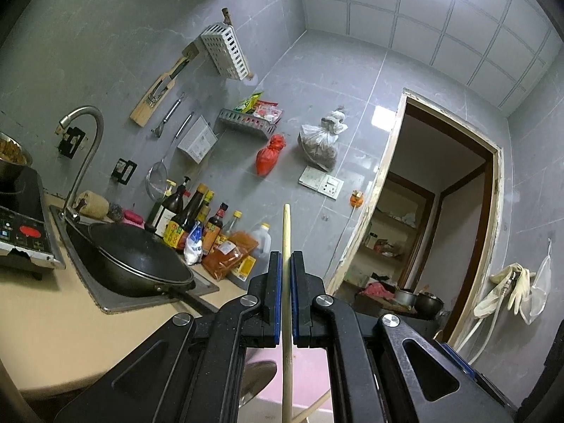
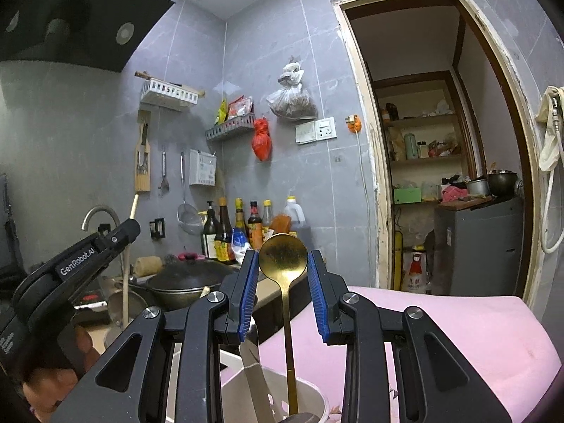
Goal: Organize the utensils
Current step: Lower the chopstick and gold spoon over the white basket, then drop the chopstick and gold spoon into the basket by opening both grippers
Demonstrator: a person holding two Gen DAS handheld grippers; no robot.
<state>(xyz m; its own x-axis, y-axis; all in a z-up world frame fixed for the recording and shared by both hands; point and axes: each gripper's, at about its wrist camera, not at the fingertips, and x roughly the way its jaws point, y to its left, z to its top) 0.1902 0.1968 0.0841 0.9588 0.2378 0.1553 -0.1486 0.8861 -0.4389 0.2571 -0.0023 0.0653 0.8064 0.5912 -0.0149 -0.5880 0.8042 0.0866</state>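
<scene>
With a gold spoon [image 2: 283,257] already standing in the white holder [image 2: 319,396], the right gripper [image 2: 281,283] stood open around its handle, while the left gripper [image 1: 286,294] clamped a wooden chopstick [image 1: 286,232], not yet stowed.

I count one wooden chopstick [image 1: 287,246], one gold spoon [image 2: 284,259], one white utensil holder [image 2: 310,396], one black wok [image 1: 139,257], two wall baskets [image 2: 168,92], two hanging bags [image 2: 292,100] and one faucet [image 1: 83,148].
</scene>
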